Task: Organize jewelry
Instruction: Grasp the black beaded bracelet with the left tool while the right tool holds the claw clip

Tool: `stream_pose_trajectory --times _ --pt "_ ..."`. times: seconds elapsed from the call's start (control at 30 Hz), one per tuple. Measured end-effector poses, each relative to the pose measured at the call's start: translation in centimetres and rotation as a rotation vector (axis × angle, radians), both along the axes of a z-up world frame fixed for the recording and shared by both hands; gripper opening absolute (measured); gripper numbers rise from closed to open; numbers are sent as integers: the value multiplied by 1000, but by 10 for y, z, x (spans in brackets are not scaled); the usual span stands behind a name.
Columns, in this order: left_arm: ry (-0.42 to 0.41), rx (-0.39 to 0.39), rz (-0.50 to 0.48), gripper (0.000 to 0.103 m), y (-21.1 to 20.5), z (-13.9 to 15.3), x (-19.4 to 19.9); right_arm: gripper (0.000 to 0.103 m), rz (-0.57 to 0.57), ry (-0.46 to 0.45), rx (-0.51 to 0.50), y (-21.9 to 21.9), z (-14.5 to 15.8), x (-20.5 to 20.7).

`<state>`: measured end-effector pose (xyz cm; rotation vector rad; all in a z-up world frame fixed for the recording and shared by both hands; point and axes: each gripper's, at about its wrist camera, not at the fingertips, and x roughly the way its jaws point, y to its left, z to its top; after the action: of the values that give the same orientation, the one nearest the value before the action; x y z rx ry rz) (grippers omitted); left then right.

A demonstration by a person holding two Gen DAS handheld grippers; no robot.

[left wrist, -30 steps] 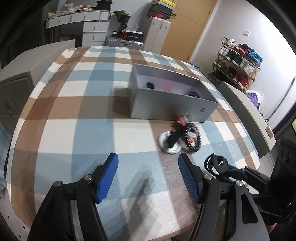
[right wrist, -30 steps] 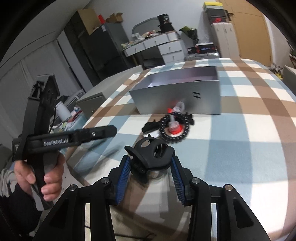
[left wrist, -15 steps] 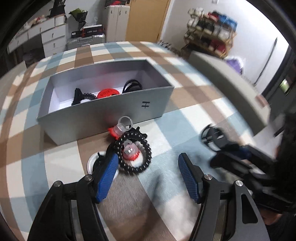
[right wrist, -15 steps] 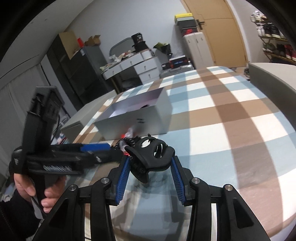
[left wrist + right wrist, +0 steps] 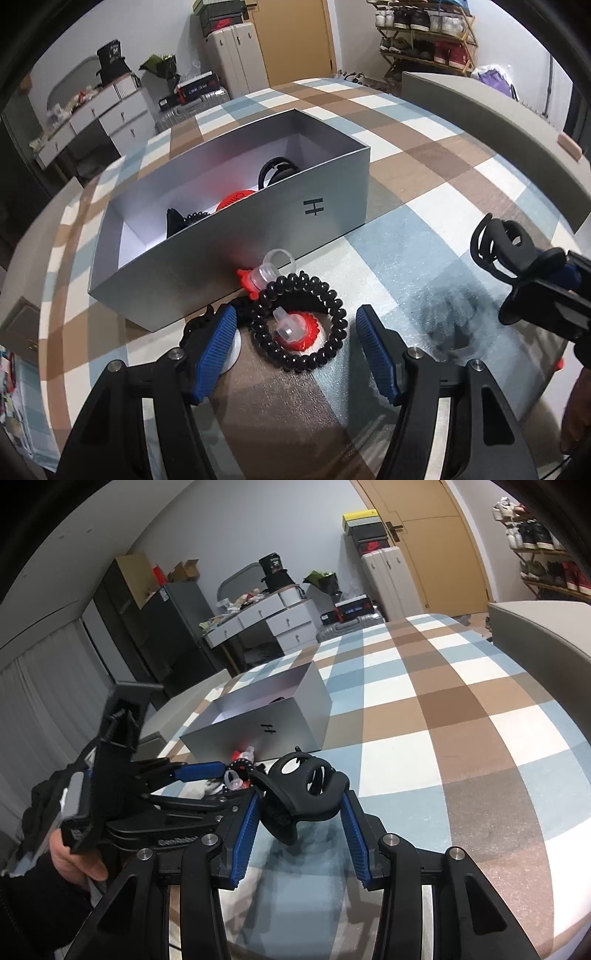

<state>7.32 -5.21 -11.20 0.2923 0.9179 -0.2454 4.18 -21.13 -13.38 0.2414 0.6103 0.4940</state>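
Fingers of the left gripper point(image 5: 293, 334) stand apart with nothing gripped; they point steeply down at the checked tablecloth point(image 5: 424, 206), and between them lies a black spiral hair tie point(image 5: 299, 321) ringing a clear-and-red plastic piece point(image 5: 295, 328). At the left blue pad point(image 5: 218, 345) sit a white disc point(image 5: 236, 349), mostly hidden, and a dark item that cannot be identified; whether the pad touches them cannot be told. Just beyond the hair tie lies a second clear-and-red piece point(image 5: 266, 275), touching or nearly touching the front wall of the open silver box point(image 5: 258, 236); inside the box are a black coiled tie point(image 5: 184, 219), a red round item point(image 5: 234, 197) and a black looped piece point(image 5: 277, 170). Further right, the right gripper point(image 5: 299, 821) has its fingers partly closed on a black claw hair clip point(image 5: 306, 794); the clip is clamped between the blue pads and held clear of the cloth; in the left wrist view the same clip point(image 5: 498, 243) appears at the right edge, well apart from the box. A person's hand point(image 5: 79, 856) grasps the left gripper's handle.
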Motion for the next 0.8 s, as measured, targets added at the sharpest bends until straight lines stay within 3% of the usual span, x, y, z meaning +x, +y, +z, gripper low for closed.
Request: stream_pose_trajectory --times 0.1,0.17,0.27,0.43,0.8 --pt "-8 28 -8 60 -2 0 -2 43 -3 0 12 -2 0 -1" --pt "-16 44 -4 42 -3 1 -5 44 -7 2 16 -4 -1 -1" --pt "14 19 -15 36 1 2 -6 44 -11 2 16 -5 0 -2" --pt "-5 1 -18 34 5 9 -13 44 -13 -10 18 -4 4 -4" --pt "-74 -124 -40 34 14 47 -33 44 -14 -18 12 1 10 -8"
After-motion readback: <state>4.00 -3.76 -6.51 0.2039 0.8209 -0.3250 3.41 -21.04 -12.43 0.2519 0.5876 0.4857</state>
